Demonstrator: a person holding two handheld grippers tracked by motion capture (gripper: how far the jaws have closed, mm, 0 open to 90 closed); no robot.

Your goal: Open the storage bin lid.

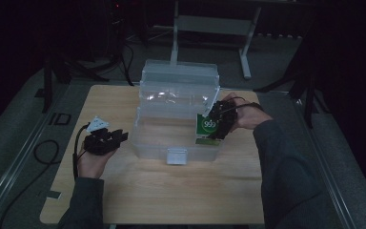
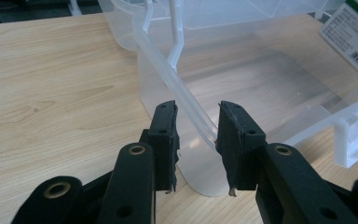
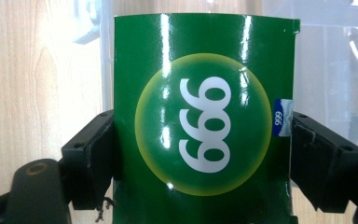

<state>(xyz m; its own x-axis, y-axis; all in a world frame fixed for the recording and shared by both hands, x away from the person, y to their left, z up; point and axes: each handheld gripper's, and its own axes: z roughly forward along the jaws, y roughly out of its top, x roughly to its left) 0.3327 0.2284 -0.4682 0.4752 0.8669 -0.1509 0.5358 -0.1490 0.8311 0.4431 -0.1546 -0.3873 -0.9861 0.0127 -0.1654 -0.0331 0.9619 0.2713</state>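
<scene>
R gripper (image 3: pixel 200 154) clamps green box (image 3: pixel 200 116) over bin (image 1: pixel 145 138).

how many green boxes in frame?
1: the green box is clamped in the right gripper at the right end of the clear bin. The bin interior looks bare; nothing seems hidden.

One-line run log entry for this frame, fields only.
right gripper: shut on green box, over clear bin right end | left gripper: open, jaws either side of bin's corner rim | box not yet released
</scene>
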